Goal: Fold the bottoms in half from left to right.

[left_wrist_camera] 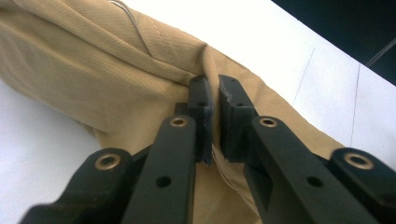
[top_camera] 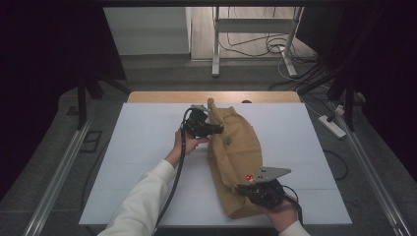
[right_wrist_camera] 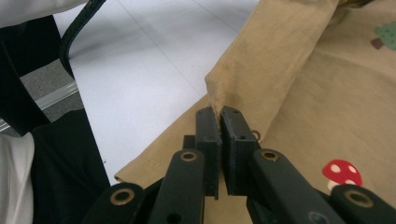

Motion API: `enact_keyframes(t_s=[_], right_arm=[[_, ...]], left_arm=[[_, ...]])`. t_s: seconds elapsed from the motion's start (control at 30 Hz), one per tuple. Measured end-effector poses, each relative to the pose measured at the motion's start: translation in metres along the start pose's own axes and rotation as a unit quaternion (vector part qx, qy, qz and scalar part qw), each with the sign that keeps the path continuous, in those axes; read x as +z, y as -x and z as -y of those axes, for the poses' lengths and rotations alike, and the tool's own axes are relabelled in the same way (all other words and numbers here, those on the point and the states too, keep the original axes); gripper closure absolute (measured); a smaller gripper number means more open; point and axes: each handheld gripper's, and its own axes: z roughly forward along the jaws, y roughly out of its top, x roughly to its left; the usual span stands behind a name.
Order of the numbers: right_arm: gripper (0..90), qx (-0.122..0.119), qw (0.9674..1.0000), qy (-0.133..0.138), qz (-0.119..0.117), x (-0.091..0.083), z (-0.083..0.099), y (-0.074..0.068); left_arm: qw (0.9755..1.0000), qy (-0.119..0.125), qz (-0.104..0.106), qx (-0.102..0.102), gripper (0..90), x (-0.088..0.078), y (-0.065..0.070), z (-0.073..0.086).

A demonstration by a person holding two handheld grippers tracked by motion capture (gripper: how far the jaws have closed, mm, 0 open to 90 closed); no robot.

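Jaws of my left gripper [left_wrist_camera: 215, 100] pinch a fold at the far end of the tan garment [top_camera: 235, 147]; those of my right gripper [right_wrist_camera: 219, 123] clamp a fold at its near end. It lies bunched lengthwise on the white tabletop [top_camera: 137, 147].

a tan cloth garment [top_camera: 235, 152] lies bunched and folded lengthwise on the white table, a fold pinched between the left tongs [top_camera: 209, 129] at its far end and the right tongs [top_camera: 246, 188] near its mushroom patch [right_wrist_camera: 342, 171].
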Motion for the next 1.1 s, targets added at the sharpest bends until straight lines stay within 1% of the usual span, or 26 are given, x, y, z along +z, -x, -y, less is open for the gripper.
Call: enact_keyframes(t_s=[0.23, 0.27, 0.37, 0.53, 0.77, 0.9, 1.1], right_arm=[[85.5, 0.005, 0.9999, 0.004, 0.011, -0.008, 0.004, 0.004], [85.5, 0.006, 0.9999, 0.002, 0.013, -0.008, 0.005, 0.004], [85.5, 0.011, 0.9998, -0.001, 0.016, -0.011, 0.009, 0.006], [85.5, 0.012, 0.9997, -0.001, 0.021, -0.015, 0.011, 0.007], [85.5, 0.018, 0.9994, -0.001, 0.029, -0.021, 0.017, 0.01], [85.5, 0.022, 0.9992, -0.002, 0.034, -0.024, 0.02, 0.012], [85.5, 0.025, 0.9989, -0.004, 0.039, -0.027, 0.023, 0.014]], left_arm=[[1.0, 0.0, 0.001, 0.001, 83.6, 0.006, 0.002, -0.004], [1.0, 0.001, 0.001, -0.001, 83.5, 0.008, 0.002, -0.005], [1.0, -0.002, 0.001, 0.001, 83.4, 0.012, 0.004, -0.007], [1.0, -0.005, 0.001, 0.005, 83.4, 0.019, 0.008, -0.011], [1.0, -0.005, 0.005, 0.005, 83.3, 0.03, 0.011, -0.013], [0.9999, -0.003, 0.01, 0.003, 83.1, 0.035, 0.012, -0.015], [0.9999, -0.006, 0.011, 0.004, 83.0, 0.042, 0.015, -0.019]])
